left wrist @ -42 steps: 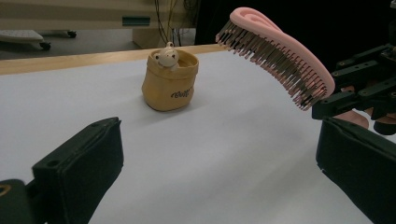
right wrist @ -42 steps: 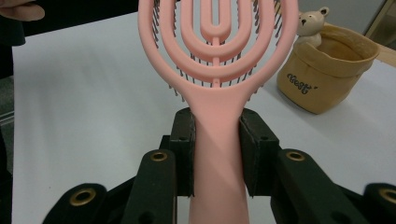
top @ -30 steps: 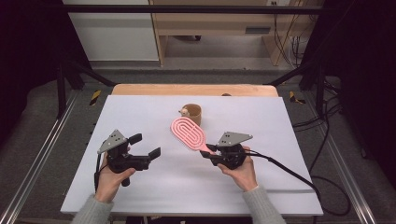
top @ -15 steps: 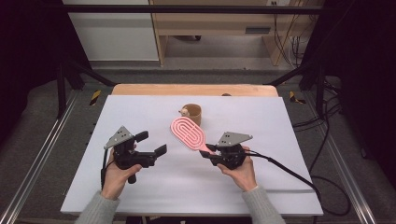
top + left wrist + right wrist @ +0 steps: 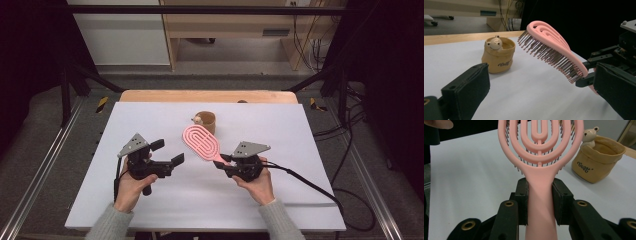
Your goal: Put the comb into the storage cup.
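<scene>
Two sets of tongs are in use over a white bench (image 5: 300,200), each held in one of the person's hands. Right tongs (image 5: 223,163): closed on the handle of a pink hairbrush (image 5: 201,142); in the right gripper view both black pads press the handle's flanks, one on each side, with the looped head of the brush rising straight ahead of them. Brush condition: held clear of the bench surface, head slanting up and away from the right hand toward the far left in the high view, bristles facing down and toward the left hand, as the left gripper view confirms. Left tongs (image 5: 167,156): open, jaws well apart, nothing between them; they point across the bench toward the brush head and stand near it without contact. In the left gripper view the brush sits between the two jaws in the line of sight but farther off, close to the jaw at that view's right. One small tan pot (image 5: 205,121) stands upright on the bench beyond the brush head, near the far wooden edge; a little bear figure (image 5: 494,43) leans on its rim, and lettering shows on its side, too small to read with certainty. Pot and brush are apart. A black cable (image 5: 310,182) trails from the right tongs across the bench to its right edge
</scene>
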`<state>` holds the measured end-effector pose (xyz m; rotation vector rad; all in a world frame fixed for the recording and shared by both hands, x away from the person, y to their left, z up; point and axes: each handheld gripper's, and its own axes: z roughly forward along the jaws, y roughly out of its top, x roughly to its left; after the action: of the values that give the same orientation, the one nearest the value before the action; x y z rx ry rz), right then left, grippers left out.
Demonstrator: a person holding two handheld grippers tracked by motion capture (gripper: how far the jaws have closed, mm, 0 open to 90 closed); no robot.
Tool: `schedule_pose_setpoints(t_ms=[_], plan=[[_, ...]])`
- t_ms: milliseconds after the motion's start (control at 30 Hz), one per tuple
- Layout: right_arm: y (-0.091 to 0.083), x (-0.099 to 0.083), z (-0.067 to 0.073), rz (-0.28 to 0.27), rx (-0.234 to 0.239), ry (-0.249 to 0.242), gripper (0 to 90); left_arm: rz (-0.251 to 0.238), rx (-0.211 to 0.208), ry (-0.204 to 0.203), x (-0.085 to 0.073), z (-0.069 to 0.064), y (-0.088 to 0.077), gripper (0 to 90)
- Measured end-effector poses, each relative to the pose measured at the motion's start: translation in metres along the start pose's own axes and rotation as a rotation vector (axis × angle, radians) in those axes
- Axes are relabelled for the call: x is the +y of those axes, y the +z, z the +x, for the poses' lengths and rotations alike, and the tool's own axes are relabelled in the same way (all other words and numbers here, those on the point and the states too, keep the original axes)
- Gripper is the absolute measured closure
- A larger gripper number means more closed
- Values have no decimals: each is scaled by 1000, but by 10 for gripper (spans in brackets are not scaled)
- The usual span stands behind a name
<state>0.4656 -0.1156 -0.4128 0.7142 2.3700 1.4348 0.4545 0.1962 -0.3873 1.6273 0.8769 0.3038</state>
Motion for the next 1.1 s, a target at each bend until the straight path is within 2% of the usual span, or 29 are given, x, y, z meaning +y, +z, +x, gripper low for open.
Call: schedule_pose_setpoints(t_ms=[667, 1100], plan=[[-2, 1, 1, -28, -1, -3, 696, 15, -30, -16, 6, -15, 21, 7], [-2, 1, 2, -37, 0, -9, 696, 21, -41, -48, 5, -20, 32, 23]])
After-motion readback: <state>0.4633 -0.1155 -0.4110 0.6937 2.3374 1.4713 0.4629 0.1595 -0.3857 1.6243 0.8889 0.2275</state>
